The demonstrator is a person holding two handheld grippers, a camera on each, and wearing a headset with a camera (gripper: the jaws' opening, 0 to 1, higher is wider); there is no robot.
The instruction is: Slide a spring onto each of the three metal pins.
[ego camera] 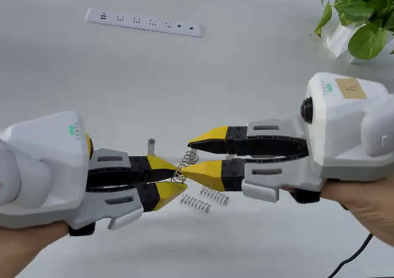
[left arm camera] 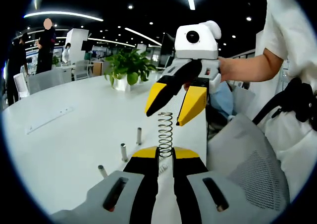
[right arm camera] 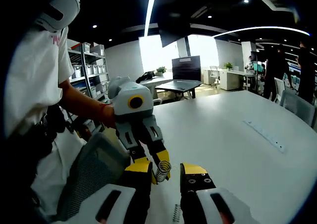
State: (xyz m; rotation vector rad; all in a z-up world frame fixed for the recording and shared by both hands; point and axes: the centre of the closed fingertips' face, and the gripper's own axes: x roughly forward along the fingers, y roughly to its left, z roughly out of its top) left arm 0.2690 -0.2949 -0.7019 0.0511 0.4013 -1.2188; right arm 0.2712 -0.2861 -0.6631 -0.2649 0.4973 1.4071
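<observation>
My left gripper [ego camera: 175,178] is shut on the lower end of a metal spring [ego camera: 185,163], which juts out past its yellow tips. My right gripper [ego camera: 186,160] comes in from the right, open, with its jaws on either side of the spring's free end. In the left gripper view the spring [left arm camera: 165,131] rises from my left gripper [left arm camera: 166,153] toward the right gripper [left arm camera: 164,119]. Three short metal pins [left arm camera: 124,151] stand upright on the table to the left. One pin [ego camera: 151,146] shows in the head view. Two loose springs [ego camera: 205,199] lie on the table under the grippers.
A white power strip [ego camera: 144,23] lies at the far side of the white table [ego camera: 246,63]. A potted plant [ego camera: 360,13] stands at the back right corner. A grey mesh chair [left arm camera: 247,154] is beside the table's edge. People stand in the background.
</observation>
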